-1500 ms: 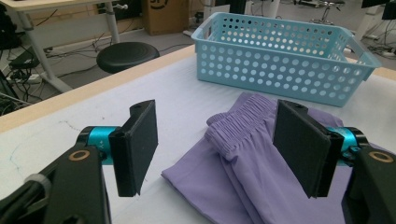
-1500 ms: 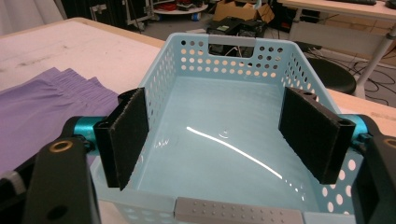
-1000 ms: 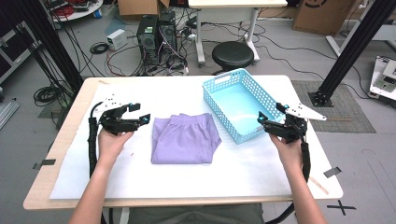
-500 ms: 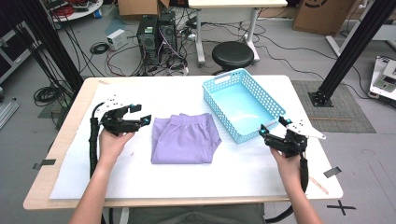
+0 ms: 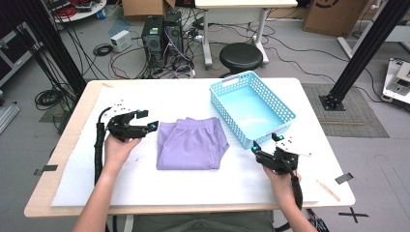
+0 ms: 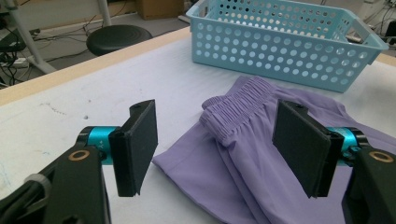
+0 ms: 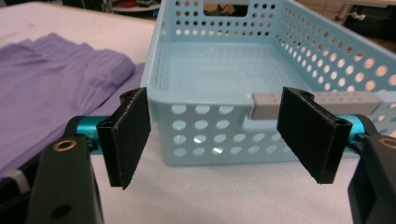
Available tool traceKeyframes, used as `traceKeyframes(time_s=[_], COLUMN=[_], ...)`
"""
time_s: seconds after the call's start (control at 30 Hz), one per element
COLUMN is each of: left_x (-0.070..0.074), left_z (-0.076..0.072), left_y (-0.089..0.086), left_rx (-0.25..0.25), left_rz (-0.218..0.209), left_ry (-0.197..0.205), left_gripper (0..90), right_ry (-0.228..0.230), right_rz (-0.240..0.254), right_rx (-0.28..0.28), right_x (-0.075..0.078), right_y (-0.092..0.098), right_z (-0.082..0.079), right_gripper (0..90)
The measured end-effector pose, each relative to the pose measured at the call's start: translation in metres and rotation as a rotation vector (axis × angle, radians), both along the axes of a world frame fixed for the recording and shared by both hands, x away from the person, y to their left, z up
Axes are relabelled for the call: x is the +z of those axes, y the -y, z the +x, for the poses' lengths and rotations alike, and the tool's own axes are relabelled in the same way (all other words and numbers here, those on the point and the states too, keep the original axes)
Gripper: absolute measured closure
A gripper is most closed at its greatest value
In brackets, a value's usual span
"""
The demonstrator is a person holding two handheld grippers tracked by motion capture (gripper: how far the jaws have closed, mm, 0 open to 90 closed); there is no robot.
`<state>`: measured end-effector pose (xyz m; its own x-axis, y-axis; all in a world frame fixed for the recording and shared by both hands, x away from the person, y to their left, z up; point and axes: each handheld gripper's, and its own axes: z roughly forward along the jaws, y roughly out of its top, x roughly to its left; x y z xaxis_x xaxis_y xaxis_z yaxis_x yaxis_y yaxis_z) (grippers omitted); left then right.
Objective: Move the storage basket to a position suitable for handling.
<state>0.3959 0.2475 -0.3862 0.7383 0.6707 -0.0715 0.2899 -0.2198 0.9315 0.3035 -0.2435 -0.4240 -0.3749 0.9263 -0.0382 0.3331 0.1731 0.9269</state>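
Observation:
A folded purple garment [image 5: 192, 144] with an elastic waistband lies flat at the middle of the table. To its right a light blue perforated basket [image 5: 251, 107] stands empty at an angle. My left gripper [image 5: 147, 127] hovers open just left of the garment. In the left gripper view its pads [image 6: 140, 144] frame the garment's waistband corner [image 6: 233, 114] without touching it. My right gripper [image 5: 265, 142] is open just short of the basket's near end. Its jaws have just been closing a little, with nothing between them. The basket's near wall [image 7: 210, 135] stands just beyond that gripper [image 7: 215, 137].
A white sheet [image 5: 193, 188] covers most of the wooden tabletop. A small wooden stick [image 5: 329, 189] lies near the front right corner. A black stool [image 5: 241, 56] and computer cases [image 5: 162, 36] stand on the floor past the far edge.
My right gripper has come down and moved toward the person and leftward, from beside the basket's right wall to its near end. The left gripper and the garment stayed put.

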Motion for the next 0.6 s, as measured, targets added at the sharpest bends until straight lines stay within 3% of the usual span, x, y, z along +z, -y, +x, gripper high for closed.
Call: traceKeyframes(time_s=[0.27, 0.3, 0.6], left_x=[-0.002, -0.002, -0.005], left_z=[0.001, 0.001, 0.002], left_y=[0.002, 0.002, 0.005], left_rx=[-0.005, -0.005, -0.013], left_rz=[0.008, 0.009, 0.021], left_ry=[-0.007, -0.008, -0.019], left_gripper=[31.0, 31.0, 31.0], right_ry=[-0.067, -0.1, -0.131], right_rz=[-0.007, 0.001, 0.021], right_rx=[0.031, 0.062, 0.07], right_x=[-0.007, -0.01, -0.01], right_y=[0.005, 0.007, 0.013], right_z=[0.009, 0.014, 0.022], right_gripper=[25.9, 25.7, 24.7])
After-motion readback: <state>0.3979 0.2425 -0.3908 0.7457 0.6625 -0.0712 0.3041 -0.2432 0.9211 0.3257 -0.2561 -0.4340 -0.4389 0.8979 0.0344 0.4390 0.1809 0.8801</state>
